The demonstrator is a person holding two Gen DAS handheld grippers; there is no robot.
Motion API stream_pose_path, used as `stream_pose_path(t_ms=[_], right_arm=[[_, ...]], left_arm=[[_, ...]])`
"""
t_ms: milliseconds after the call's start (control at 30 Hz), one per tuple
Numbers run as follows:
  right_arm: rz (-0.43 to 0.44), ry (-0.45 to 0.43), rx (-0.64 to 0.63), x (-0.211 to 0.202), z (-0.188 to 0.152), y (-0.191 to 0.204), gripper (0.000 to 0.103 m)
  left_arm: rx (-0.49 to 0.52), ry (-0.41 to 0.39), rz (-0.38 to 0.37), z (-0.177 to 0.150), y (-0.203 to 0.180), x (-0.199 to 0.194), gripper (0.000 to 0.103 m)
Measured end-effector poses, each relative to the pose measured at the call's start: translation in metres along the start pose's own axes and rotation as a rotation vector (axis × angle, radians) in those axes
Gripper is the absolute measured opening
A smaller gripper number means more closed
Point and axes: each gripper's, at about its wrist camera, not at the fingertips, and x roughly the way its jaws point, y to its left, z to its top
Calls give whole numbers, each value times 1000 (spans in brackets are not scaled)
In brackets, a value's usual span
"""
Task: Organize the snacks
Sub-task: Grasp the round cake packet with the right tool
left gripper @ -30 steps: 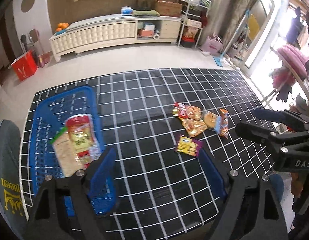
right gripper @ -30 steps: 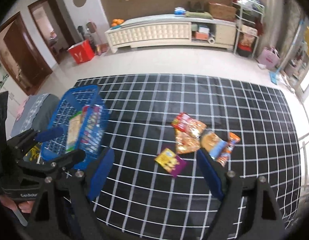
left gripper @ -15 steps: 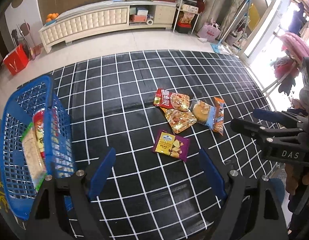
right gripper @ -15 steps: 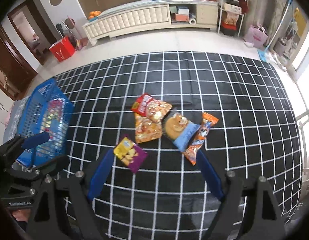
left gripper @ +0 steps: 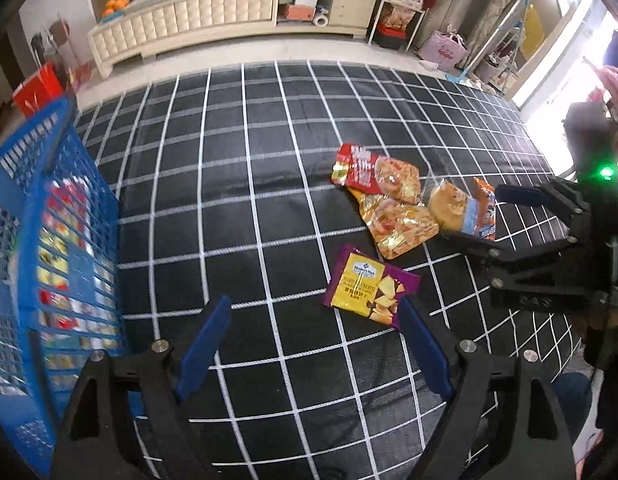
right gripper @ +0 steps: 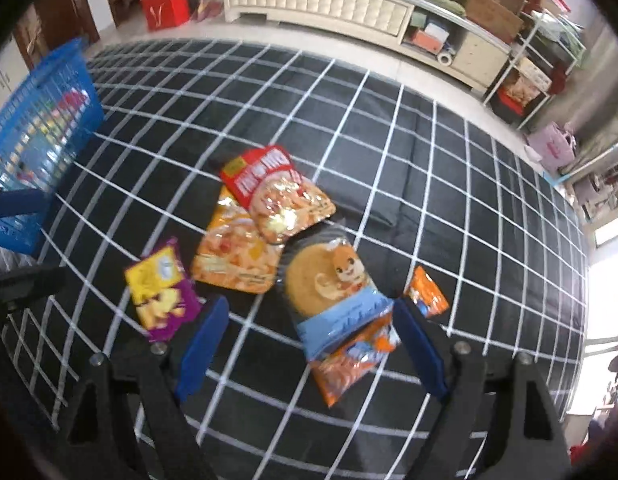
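Setting: home living room.
Long cream tufted cabinet (left gripper: pixel 197 16) along far wall, oranges (left gripper: pixel 116 3) on its left end; wire shelf rack (left gripper: pixel 403 8) to its right; black grid mat (left gripper: pixel 249 168) on floor before it.

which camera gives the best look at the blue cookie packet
The right wrist view: the blue cookie packet lies near centre, its whole front visible. In the left wrist view it sits far right, smaller, partly behind the right claw.
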Motion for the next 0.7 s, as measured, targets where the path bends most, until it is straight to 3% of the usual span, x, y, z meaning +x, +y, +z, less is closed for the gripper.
stream_pose_path(t_ms=[133, 333, 433, 500, 700], right_arm=[[-6, 3, -37, 16, 3, -6, 87], [57, 8, -105, 29, 4, -6, 85], [92, 12, -136, 32, 1, -5, 76], [127, 0, -135, 28, -2, -4, 58], [111, -10, -128, 9, -18, 11, 57]], left_arm=[[-6, 30, 4, -1, 1, 17, 83], [5, 54, -3, -1, -6, 36, 83], [32, 52, 20, -1, -11, 45, 83], [50, 56, 9, -3, -13, 48, 83], [156, 49, -9, -11, -22, 51, 83]])
